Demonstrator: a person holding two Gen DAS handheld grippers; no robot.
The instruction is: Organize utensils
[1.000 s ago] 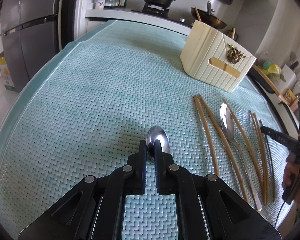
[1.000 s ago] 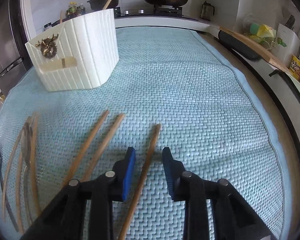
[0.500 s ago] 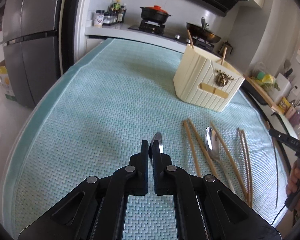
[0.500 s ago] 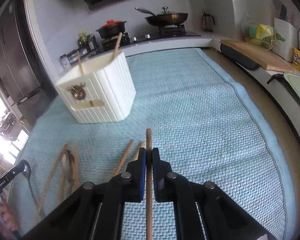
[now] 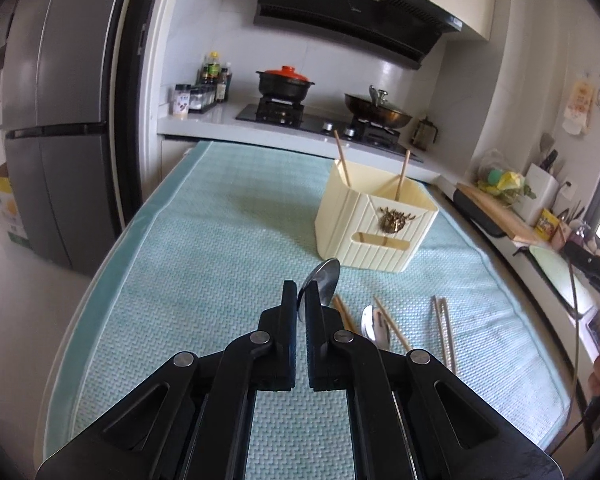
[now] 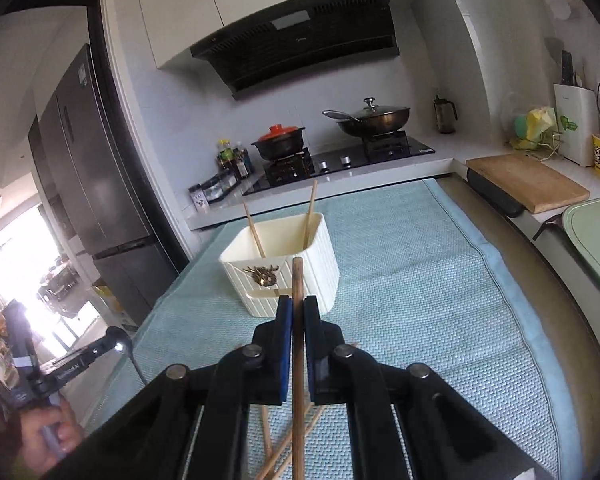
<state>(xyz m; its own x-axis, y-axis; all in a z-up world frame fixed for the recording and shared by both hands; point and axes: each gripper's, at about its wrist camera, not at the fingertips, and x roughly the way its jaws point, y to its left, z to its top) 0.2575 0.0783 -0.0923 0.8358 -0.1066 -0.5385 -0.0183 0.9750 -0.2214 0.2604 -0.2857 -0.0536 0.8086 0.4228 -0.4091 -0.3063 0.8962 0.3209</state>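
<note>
**Spoon and chopstick lifted, most utensils still on the mat**

Nearest, the left tool [image 5: 299, 300] is pressed together on a spoon [image 5: 323, 280], its bowl sticking out past the tips, held above the counter [image 5: 204, 264]. The right tool [image 6: 298, 312] pinches 1 chopstick [image 6: 297, 280] lengthwise between its blue pads [image 6: 285, 320], tip pointing toward the holder.

Just beyond, on the blue-green mat, lie the leftovers: a second spoon [image 5: 374, 326] and several loose chopsticks [image 5: 442, 326], at least 4 by my count, some partly hidden behind the tools.

Farther off stands the cream utensil holder [image 5: 374, 224], upright, with 2 chopsticks [image 5: 342, 160] already leaning inside. Behind it are the stove and pots.

My reading: the task is in its early part. 2 pieces are stowed, 2 are in the air, and the rest remain to be gathered.
</note>
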